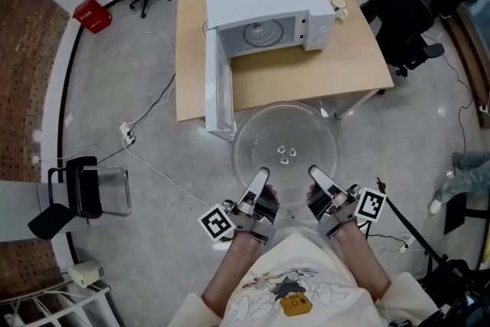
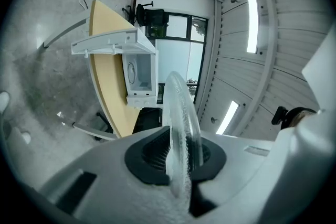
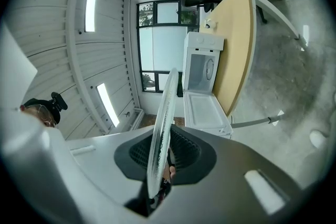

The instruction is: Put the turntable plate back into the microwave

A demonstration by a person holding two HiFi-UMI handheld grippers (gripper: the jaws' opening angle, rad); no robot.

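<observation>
The clear glass turntable plate [image 1: 285, 145] hangs level in front of the table, held by its near rim. My left gripper [image 1: 260, 174] is shut on the rim's left part and my right gripper [image 1: 314, 174] on its right part. In the left gripper view the plate's edge [image 2: 181, 113] runs between the dark pads of that gripper [image 2: 181, 157]. The right gripper view shows the rim [image 3: 165, 113] clamped the same way in the right gripper [image 3: 161, 157]. The white microwave [image 1: 268, 8] stands on the wooden table [image 1: 306, 76], its door [image 1: 218, 80] swung open toward me on the left and its cavity facing the plate.
A small cup [image 1: 338, 8] sits on the table right of the microwave. Black office chairs [image 1: 406, 11] stand at the right and far left. A red box [image 1: 92, 14], a power strip with cables [image 1: 127, 135] and a black chair [image 1: 76, 191] are on the floor at left.
</observation>
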